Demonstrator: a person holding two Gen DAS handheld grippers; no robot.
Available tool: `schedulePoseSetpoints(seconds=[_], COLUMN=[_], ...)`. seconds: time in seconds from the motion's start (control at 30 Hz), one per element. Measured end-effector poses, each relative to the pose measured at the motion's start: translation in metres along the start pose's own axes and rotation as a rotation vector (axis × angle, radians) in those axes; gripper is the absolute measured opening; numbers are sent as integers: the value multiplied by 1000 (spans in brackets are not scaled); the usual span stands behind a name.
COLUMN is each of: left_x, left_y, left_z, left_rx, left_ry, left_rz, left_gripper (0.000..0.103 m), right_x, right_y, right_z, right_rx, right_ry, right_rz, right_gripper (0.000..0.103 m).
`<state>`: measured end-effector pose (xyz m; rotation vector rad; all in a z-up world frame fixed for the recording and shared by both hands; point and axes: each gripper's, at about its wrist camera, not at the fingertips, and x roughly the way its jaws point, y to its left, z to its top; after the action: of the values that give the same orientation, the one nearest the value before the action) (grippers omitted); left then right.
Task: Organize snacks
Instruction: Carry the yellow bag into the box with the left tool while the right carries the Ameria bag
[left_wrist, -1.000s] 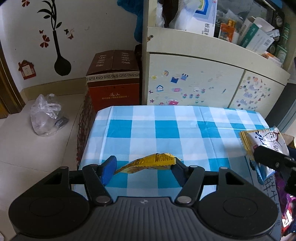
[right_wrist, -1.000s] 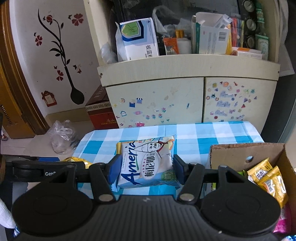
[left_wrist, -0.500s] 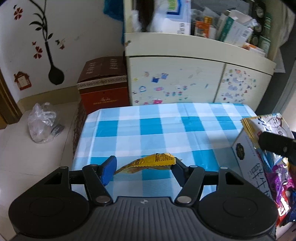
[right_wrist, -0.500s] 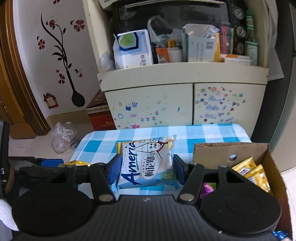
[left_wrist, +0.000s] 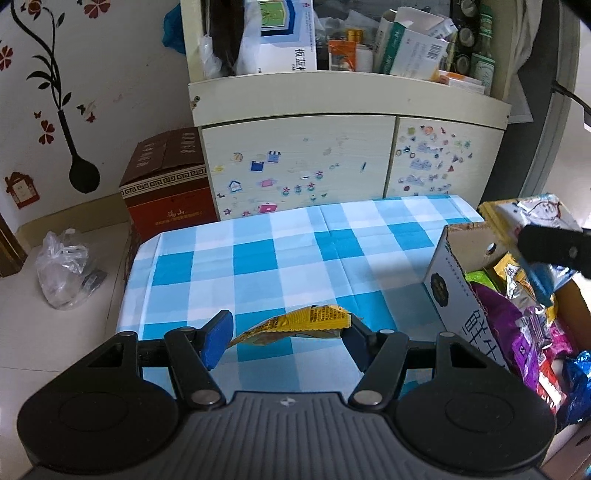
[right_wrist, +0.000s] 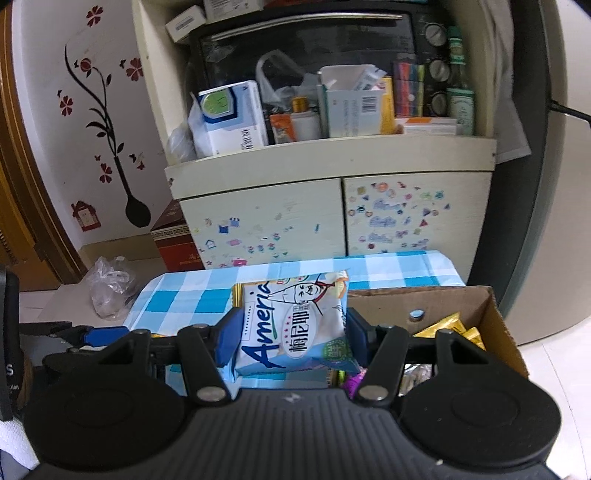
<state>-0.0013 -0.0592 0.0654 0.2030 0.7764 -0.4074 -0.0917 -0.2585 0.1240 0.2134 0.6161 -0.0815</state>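
My left gripper (left_wrist: 286, 330) is shut on a yellow snack packet (left_wrist: 303, 321), held flat above the blue-and-white checked tablecloth (left_wrist: 295, 251). My right gripper (right_wrist: 291, 332) is shut on a blue-and-white snack bag (right_wrist: 295, 321) with a cartoon face, held upright. In the left wrist view that bag (left_wrist: 532, 214) hangs over the open cardboard box (left_wrist: 454, 288) at the table's right end. The box (right_wrist: 491, 321) holds yellow, purple and silver packets. The left gripper's blue pad (right_wrist: 99, 336) shows low at the left of the right wrist view.
A cream cabinet (left_wrist: 295, 162) with stickers stands behind the table, its shelf crowded with cartons and bottles. On the floor to the left sit a red-brown carton (left_wrist: 166, 184) and a clear plastic bag (left_wrist: 62, 273). A dark appliance door (right_wrist: 303, 48) fills the upper shelf.
Both grippers have moved right with their packets still held. The cardboard box has come into the left wrist view, and the blue-and-white bag now hangs over its left wall.
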Motion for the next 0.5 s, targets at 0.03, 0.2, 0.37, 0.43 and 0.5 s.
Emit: schedulePoseSetpoints(seconds=[0.03, 0.2, 0.37, 0.43, 0.5], left_x=[0, -3, -11, -13, -15], left_y=[-2, -10, -20, -27, -34], left_z=[-1, -5, -3, -2, -1], left_rx=[3, 17, -2, -7, -12], left_ry=[0, -1, -9, -12, -13], left_rz=[3, 13, 5, -2, -13], left_gripper=[70, 70, 70, 70, 70], right_x=[-2, -9, -19, -23, -26], right_y=[-3, -17, -39, -47, -54], right_z=[0, -2, -2, -2, -2], right_rx=[4, 25, 80, 103, 118], right_ry=[-2, -13, -32, -43, -49], right_rz=[-2, -14, -23, -26, -30], right_gripper=[60, 60, 60, 60, 60])
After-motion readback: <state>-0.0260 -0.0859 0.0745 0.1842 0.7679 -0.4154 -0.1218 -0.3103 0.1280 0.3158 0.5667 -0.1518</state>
